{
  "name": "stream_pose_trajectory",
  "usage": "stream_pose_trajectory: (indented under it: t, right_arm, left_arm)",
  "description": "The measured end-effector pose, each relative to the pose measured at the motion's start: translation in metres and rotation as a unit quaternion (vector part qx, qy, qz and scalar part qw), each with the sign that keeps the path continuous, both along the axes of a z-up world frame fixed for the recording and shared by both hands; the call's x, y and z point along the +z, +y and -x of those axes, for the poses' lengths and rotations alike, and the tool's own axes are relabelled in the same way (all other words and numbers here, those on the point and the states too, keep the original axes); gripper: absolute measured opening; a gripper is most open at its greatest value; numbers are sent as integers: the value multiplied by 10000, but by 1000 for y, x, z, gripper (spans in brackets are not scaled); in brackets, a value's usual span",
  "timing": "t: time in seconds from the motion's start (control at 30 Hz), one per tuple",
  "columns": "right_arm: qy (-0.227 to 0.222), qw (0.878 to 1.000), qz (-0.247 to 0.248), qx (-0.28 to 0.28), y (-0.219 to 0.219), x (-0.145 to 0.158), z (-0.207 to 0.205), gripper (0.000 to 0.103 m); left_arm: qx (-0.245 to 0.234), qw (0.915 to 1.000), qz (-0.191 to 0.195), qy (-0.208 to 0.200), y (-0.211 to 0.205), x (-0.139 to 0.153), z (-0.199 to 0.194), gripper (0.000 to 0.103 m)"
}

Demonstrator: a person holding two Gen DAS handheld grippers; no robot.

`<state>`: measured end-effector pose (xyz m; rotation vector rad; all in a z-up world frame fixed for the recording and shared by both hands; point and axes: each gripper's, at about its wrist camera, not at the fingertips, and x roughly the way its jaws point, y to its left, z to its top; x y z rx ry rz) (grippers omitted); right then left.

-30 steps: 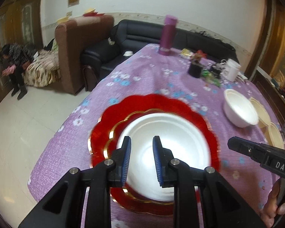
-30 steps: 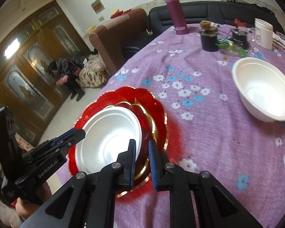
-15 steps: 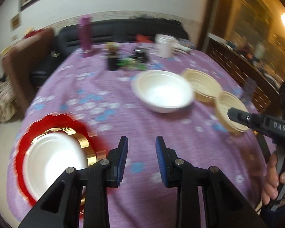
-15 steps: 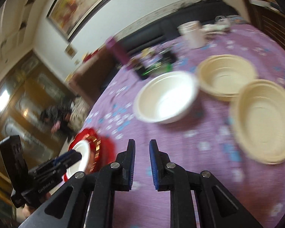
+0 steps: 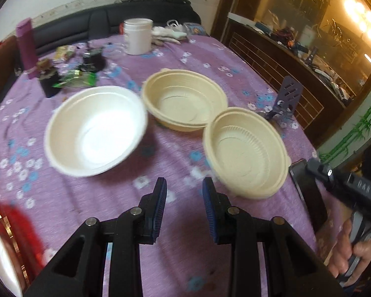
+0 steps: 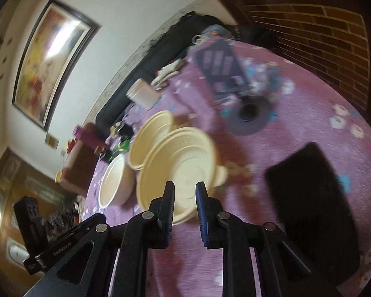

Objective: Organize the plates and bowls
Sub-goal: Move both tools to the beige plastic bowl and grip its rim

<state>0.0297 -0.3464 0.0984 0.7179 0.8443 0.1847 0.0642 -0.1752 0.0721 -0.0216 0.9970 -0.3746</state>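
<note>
- Hovering over the bench (image 5: 180, 57), both claws are empty; the left claw (image 5: 184, 206) has its jaws parted with only purple cloth between them.
- Right claw (image 6: 184, 209) has a narrow gap, nothing pinched; it points at the near tan bowl (image 6: 183, 170), whose rim shows behind the pads, not gripped.
- Three loose bowls sit mid-bench: white bowl (image 5: 95, 130) on the left, far tan bowl (image 5: 185, 101) behind, near tan bowl (image 5: 246, 152) on the right, closest to the person's hand (image 5: 351, 252).
- The tan bowls touch or nearly touch at the rims; the white one sits just beside the far tan one.
- Red plate (image 5: 14, 232) with a white dish on it (image 5: 0, 259) sits at the bench's left edge, well apart from the bowls.
- Handling guess: the bowls look like thin disposable ware, so light, somewhat flexible and easy to crush or tip.
- Best hold is probably the rim, one pad inside and one outside, with a gentle squeeze.
- The tan bowls look stepped, so they should nest; they may slide on the cloth if nudged.
- The view is blurred, so fine rim detail is unclear.
</note>
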Motion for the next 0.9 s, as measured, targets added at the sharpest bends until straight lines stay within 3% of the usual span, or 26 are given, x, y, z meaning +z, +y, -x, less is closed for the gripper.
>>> stream_pose_trajectory:
  t: [0.23,0.53,0.63,0.9]
  right_arm:
    - [133,9996,-221,96,-2,-13,-8,19]
    - [360,9988,-202,257,9,-31,-23,19]
    - [381,9988,-95,278,14,-36,-29,20]
    - [141,9987,58,496,26,-24,-22,18]
  left_arm:
    - [-124,9996,104,223,-31,-11,-33,29]
    - [-124,9990,-110,417,-54,-40,-63,29]
    - [-237,9989,-144,385,-59,-45,-59,15]
    - [-265,9991,-340,-49,-42,-22,-17,17]
